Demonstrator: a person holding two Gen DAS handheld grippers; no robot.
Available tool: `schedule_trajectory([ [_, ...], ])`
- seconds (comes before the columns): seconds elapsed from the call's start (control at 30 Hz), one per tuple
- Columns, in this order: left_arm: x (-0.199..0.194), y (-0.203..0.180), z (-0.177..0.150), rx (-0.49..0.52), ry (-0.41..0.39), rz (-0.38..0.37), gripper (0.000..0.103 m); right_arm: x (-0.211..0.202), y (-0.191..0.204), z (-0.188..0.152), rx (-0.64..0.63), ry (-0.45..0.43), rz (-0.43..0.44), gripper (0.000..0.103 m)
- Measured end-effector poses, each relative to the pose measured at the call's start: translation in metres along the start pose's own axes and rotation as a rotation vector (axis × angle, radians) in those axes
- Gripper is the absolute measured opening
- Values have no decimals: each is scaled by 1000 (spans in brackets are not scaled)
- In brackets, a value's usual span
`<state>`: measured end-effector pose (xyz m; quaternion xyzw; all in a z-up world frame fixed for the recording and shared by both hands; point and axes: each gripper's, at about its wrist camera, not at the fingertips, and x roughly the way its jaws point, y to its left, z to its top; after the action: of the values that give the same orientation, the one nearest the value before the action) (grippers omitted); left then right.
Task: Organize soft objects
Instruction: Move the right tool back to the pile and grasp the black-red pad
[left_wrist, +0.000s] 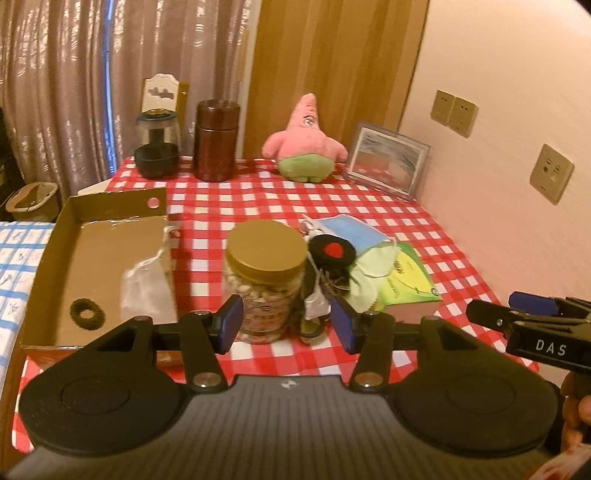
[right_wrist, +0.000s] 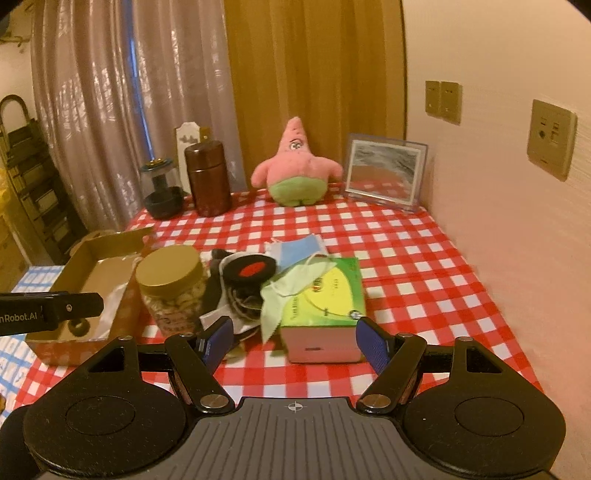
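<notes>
Red-and-white checked oilcloth (right_wrist: 406, 266) covers the table; curtains hang behind. At nine o'clock stands the shallow brown cardboard tray (left_wrist: 48, 258), already holding a ribbed black hair tie (left_wrist: 87, 313) and a limp white gauze pouch (left_wrist: 146, 291). At centre, the unsorted heap: a crumpled blue-and-white face mask (right_wrist: 299, 249), a round black felt patch with a red spot (right_wrist: 251, 271), and a pale green cloth (right_wrist: 275, 301) draped on a green tissue box (right_wrist: 325, 306), beside a rigid gold-lidded plastic jar (right_wrist: 170, 284). A pink plush starfish (right_wrist: 295, 166) sits at twelve o'clock.

Both tools hover empty: the left gripper (left_wrist: 286, 319) stands part open, the right gripper (right_wrist: 291, 341) wide. Judged step: between placements. Next, a pinch on thin, floppy fabric, avoiding the jar.
</notes>
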<state>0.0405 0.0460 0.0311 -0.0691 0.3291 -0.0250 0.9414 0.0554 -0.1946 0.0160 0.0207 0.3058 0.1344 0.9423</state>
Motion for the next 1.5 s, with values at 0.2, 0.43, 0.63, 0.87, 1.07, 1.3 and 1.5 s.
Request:
schedule_trajectory([
  [0.2,10,-10,0,11,16,-15,49,7,-11,3,-8,3,6,73],
  [0.43,23,-8,7,9,21,-12,49,27,-12,12,-24,7,27,73],
  [0.63,37,3,15,0,19,4,50,57,0,21,-90,11,65,73],
  [0.87,56,18,26,-27,13,15,51,103,11,28,-94,45,110,73],
  [1.07,73,33,33,-54,7,20,53,142,22,33,-80,68,128,73],
  [1.3,88,47,39,-81,6,25,54,183,30,32,-86,99,154,73],
  [1.5,97,59,40,-106,6,26,54,210,31,33,-58,112,134,73],
])
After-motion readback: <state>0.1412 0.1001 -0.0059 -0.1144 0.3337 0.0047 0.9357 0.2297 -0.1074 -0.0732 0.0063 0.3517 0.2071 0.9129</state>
